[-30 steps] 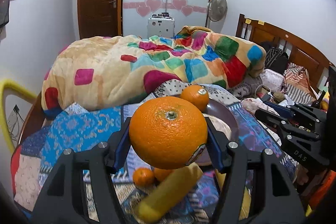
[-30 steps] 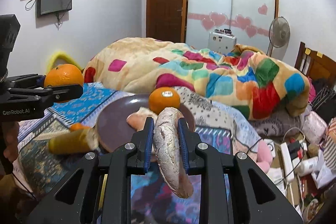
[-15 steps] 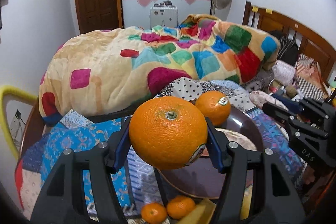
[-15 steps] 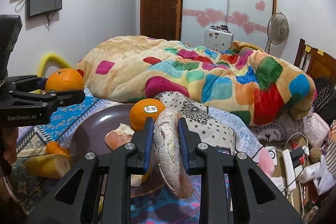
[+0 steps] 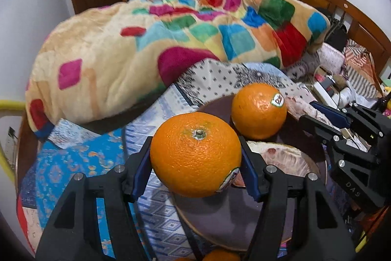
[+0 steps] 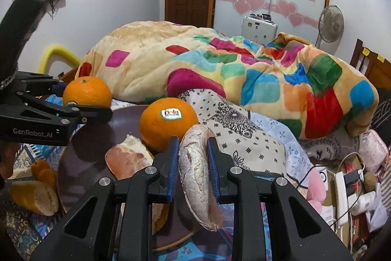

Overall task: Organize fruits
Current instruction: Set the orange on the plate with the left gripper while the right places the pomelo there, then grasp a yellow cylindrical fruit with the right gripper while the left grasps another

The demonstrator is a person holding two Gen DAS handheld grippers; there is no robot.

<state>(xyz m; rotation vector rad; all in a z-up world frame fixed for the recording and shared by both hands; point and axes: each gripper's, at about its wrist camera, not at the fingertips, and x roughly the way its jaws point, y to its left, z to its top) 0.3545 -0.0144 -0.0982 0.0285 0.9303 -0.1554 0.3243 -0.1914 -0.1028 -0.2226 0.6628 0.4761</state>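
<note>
My left gripper [image 5: 195, 158] is shut on a large orange [image 5: 195, 153] and holds it over the near left part of a dark round plate [image 5: 220, 214]. On the plate lie a second orange with a sticker [image 5: 259, 111] and a pale pink pomelo piece [image 5: 281, 160]. My right gripper [image 6: 193, 146] is shut on a thin pale pomelo wedge [image 6: 195, 177] above the plate's right side [image 6: 97, 138], just in front of the stickered orange [image 6: 168, 124]. In the right wrist view the left gripper [image 6: 85, 99] comes in from the left with its orange [image 6: 86, 92].
The plate rests on patterned cloths [image 5: 73, 158] on a bed. A bulky colourful blanket [image 5: 171, 40] lies behind it. Left of the plate sit small oranges [image 6: 42, 170] and a yellowish elongated piece [image 6: 34, 195]. Cables and clutter [image 6: 347, 182] fill the right side.
Both grippers have moved forward and down toward the plate with their loads. The plate and the stickered orange now look larger and nearer. Neither grip has changed.
</note>
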